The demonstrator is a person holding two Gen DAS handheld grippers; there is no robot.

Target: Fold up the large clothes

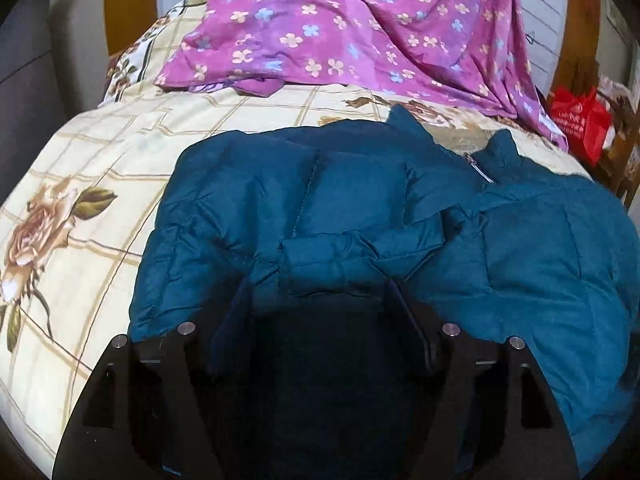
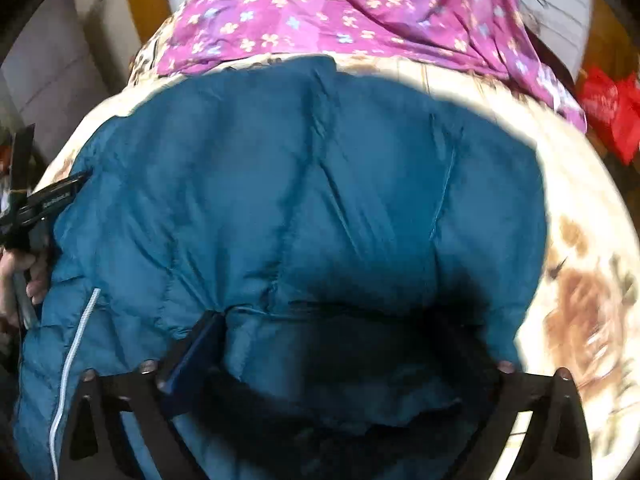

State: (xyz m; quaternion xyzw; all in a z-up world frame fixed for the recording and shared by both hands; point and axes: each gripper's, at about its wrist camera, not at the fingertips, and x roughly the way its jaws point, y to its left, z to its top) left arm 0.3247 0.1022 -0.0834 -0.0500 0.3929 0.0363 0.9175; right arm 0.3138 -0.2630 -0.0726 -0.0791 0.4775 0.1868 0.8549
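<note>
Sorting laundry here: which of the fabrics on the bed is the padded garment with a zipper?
The teal puffer jacket; the purple flowered cloth behind it is thin and has no zipper.

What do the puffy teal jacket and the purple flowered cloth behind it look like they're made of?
Puffy teal jacket: probably a smooth synthetic shell over padding; stitched seams divide it into swollen panels with a faint sheen. Purple flowered cloth: thin woven fabric, perhaps cotton; matte, printed, draping in soft folds.

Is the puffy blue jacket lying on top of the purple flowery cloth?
No, the puffy blue jacket lies on the cream rose-patterned bedsheet, apart from the purple flowery cloth.
</note>
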